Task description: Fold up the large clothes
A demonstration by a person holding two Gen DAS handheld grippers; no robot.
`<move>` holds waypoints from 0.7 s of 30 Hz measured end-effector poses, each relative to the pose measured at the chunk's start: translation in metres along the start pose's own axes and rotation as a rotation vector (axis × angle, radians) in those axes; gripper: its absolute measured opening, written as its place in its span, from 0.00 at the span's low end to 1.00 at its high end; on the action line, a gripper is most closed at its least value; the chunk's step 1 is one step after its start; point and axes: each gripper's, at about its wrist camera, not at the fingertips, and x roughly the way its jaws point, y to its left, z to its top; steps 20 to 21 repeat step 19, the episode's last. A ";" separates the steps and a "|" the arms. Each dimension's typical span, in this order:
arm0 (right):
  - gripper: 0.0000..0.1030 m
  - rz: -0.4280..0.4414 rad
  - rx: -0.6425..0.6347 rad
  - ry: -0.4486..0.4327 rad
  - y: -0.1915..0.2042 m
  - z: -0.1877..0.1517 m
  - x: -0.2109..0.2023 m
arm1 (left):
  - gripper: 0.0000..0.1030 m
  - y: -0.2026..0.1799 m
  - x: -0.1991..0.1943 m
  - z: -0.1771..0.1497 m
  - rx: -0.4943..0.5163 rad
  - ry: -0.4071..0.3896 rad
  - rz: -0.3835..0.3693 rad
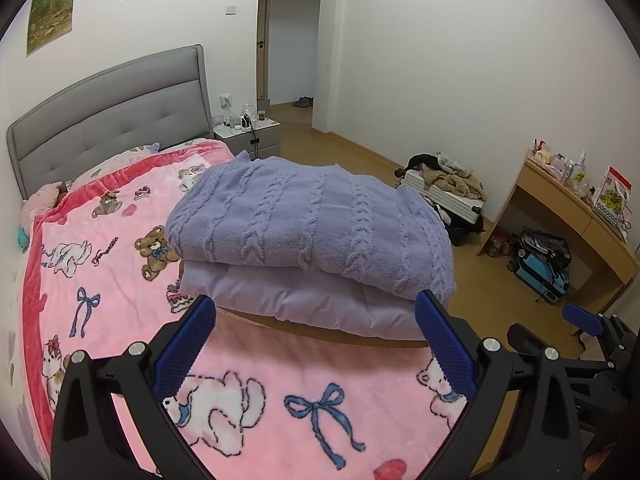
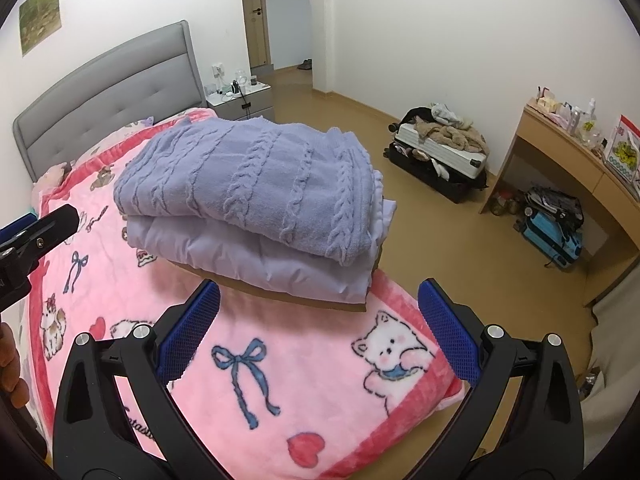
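Home bedroom: bed [image 1: 100, 280], grey headboard [image 1: 112, 120], nightstand [image 1: 248, 136], desk [image 1: 560, 208].

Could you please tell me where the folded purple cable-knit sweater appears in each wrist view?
Left wrist: purple sweater centre frame, atop the pale padded garment.
Right wrist: sweater left of centre, upper half.
Shared landmark: grey headboard, upper left in both.

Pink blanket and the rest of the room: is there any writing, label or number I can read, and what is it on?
"Fantasti", cut off by the right gripper: cursive on the pink blanket, near edge.
Cursive word by the bear print, same blanket: too blurred to read.
Red-and-white box on the desk: print too small.
Bottles on the desk: labels too small.
Nothing readable on the folded purple sweater.
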 end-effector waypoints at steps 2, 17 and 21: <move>0.92 -0.001 -0.002 0.000 0.000 0.001 0.002 | 0.95 0.000 0.001 0.001 0.003 -0.001 -0.003; 0.92 0.002 -0.001 -0.012 0.000 0.010 0.006 | 0.95 -0.002 0.001 0.004 0.014 -0.008 0.006; 0.92 0.007 0.000 -0.014 0.001 0.009 0.005 | 0.95 -0.001 0.002 0.004 0.011 0.003 -0.005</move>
